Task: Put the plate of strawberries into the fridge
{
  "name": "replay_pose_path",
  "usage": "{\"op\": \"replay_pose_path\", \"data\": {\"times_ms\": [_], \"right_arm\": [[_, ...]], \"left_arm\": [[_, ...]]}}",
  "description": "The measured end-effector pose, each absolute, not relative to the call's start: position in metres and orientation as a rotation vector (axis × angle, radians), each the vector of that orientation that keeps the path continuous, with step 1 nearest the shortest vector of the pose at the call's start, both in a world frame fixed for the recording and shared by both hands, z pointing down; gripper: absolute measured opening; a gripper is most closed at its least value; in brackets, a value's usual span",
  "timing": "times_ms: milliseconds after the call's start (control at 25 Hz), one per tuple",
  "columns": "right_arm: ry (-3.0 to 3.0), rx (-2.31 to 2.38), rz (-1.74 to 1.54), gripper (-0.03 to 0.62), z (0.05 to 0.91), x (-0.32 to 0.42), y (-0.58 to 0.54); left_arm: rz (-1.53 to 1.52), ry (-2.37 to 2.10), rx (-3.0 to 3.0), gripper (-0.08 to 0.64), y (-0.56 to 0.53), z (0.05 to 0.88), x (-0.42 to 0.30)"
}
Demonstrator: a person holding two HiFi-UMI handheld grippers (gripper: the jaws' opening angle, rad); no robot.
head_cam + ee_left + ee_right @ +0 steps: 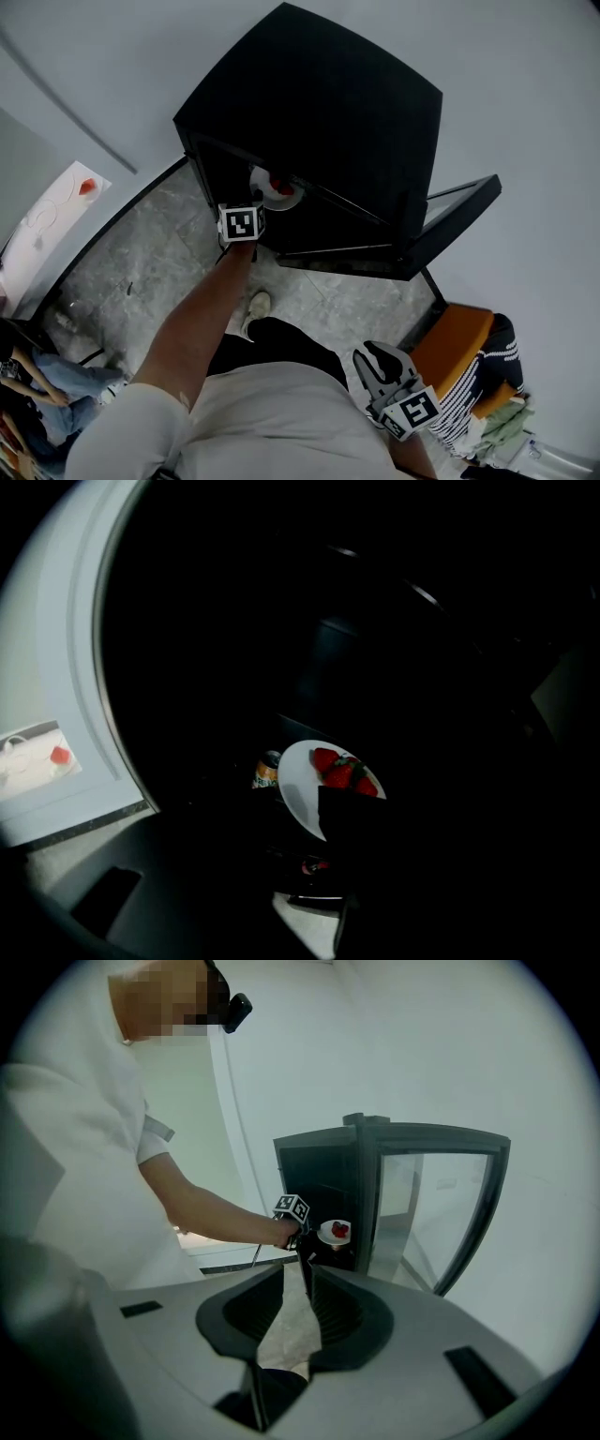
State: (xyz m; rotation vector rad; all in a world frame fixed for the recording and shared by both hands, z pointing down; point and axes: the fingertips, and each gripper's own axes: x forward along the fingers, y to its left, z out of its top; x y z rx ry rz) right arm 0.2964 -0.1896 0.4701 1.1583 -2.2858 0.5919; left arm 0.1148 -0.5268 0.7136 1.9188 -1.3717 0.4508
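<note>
The left gripper (251, 212) reaches into the mouth of the fridge (319, 112) at the end of the person's stretched arm (192, 319). Its jaws stand apart and press on nothing. In the left gripper view one dark jaw crosses the 5 o'clock edge of the plate (302, 785); the rest of the gripper is lost in the dark.

The plate lies just beyond the gripper, at 1 o'clock from it in the head view, inside the fridge near the front opening. It is white, and the strawberries (339, 771) sit bunched toward its 2 o'clock side. What carries the plate is too dark to tell. A can (267, 771) with an orange label stands just beside the plate at 9 o'clock.

The fridge is black and stands on a grey marbled floor (159, 272). Its glass door (450, 211) is swung wide open at 3 o'clock of the opening.

The right gripper (305, 1262) hangs back near the person's waist, well apart from the fridge, at 5 o'clock in the head view. Its jaws meet at the tips with nothing between them. An orange chair (455, 342) stands near it at 1 o'clock.
</note>
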Motion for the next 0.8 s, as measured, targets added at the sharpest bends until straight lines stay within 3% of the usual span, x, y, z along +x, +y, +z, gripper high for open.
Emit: {"op": "replay_pose_path", "data": {"times_ms": [440, 800], "right_arm": [[-2.42, 1.087, 0.512, 0.089, 0.459, 0.218, -0.185], [-2.458, 1.083, 0.529, 0.087, 0.465, 0.129, -0.133]], "left_arm": [[0.175, -1.005, 2.038, 0.128, -0.409, 0.611, 0.065], [0.067, -0.716, 2.163, 0.014, -0.265, 0.524, -0.018]]}}
